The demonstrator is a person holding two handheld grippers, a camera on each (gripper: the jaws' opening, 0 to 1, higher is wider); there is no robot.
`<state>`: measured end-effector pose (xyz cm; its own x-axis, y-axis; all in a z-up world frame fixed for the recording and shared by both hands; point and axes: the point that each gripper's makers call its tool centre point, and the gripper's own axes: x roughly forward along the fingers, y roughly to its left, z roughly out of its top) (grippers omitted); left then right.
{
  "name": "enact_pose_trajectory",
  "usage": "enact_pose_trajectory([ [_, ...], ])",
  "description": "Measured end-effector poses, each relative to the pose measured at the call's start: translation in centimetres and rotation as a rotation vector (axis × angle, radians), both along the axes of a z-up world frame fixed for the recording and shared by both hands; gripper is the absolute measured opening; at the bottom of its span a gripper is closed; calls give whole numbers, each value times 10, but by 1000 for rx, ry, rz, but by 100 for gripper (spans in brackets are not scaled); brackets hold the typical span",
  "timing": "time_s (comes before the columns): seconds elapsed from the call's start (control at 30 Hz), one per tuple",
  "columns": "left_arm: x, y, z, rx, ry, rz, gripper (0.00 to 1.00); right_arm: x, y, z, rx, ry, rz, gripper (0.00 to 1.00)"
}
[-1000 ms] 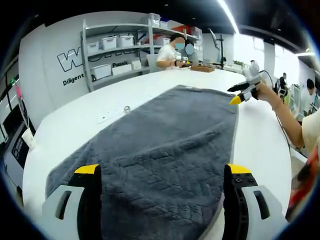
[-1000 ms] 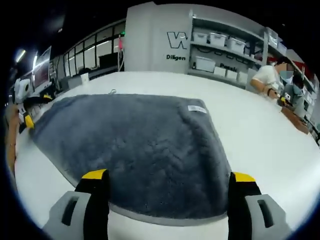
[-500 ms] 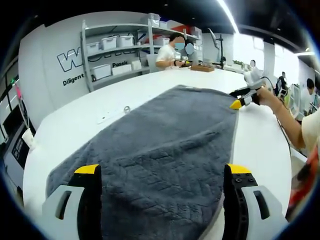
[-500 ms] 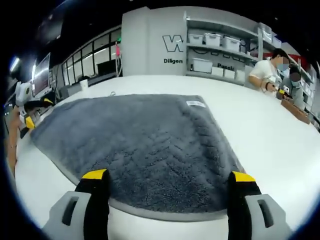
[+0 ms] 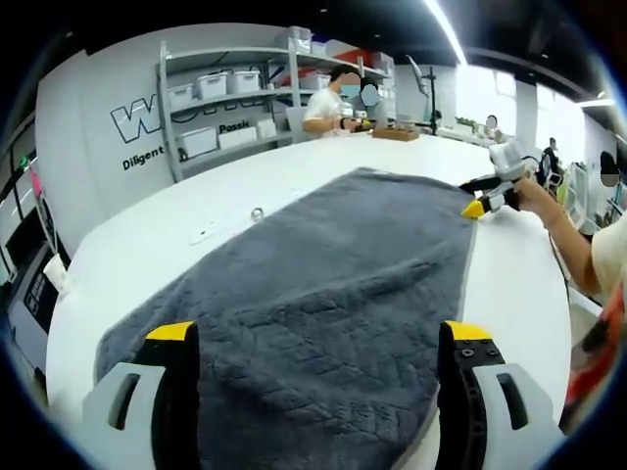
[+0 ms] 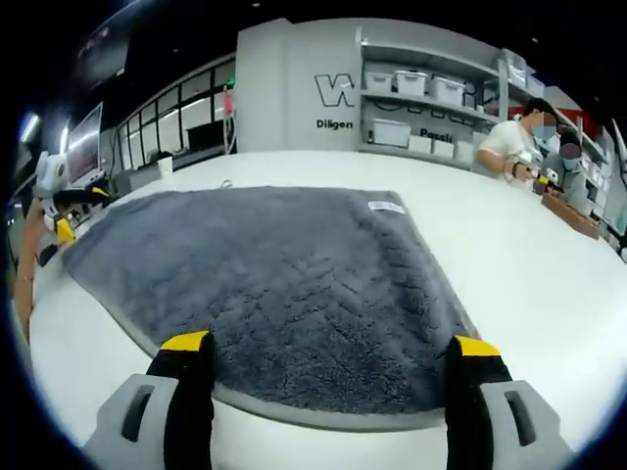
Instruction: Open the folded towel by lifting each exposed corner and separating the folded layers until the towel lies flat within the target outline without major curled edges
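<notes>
On the broad white table, my left gripper, jaws spread and empty, straddles the near end of the grey terry towel, which runs lengthwise away from it. My right gripper, also spread empty, faces the towel's opposite short edge.

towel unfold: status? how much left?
Done: the grey towel lies spread in one layer on the white table, label showing, with no folds visible.
In hand: nothing. The left claw and right claw are open above the near edges.
Left: check for curled edges and fit. No target outline is visible.
</notes>
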<state>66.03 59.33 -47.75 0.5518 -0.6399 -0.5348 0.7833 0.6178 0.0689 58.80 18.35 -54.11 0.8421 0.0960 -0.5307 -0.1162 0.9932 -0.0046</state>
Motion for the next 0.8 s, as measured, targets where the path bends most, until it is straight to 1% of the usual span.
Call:
enact_pose_trajectory([
  [0.43, 0, 0, 1, 4, -2, -4, 99, -34, -4, -1, -1, 4, -29, 99],
  [0.63, -1, 0, -1, 9, 0, -6, 99, -44, -6, -1, -1, 3, -41, 99],
  [0.8, -2, 0, -3, 13, 2, -6, 99, -46, -9, -1, 0, -7, -41, 99],
])
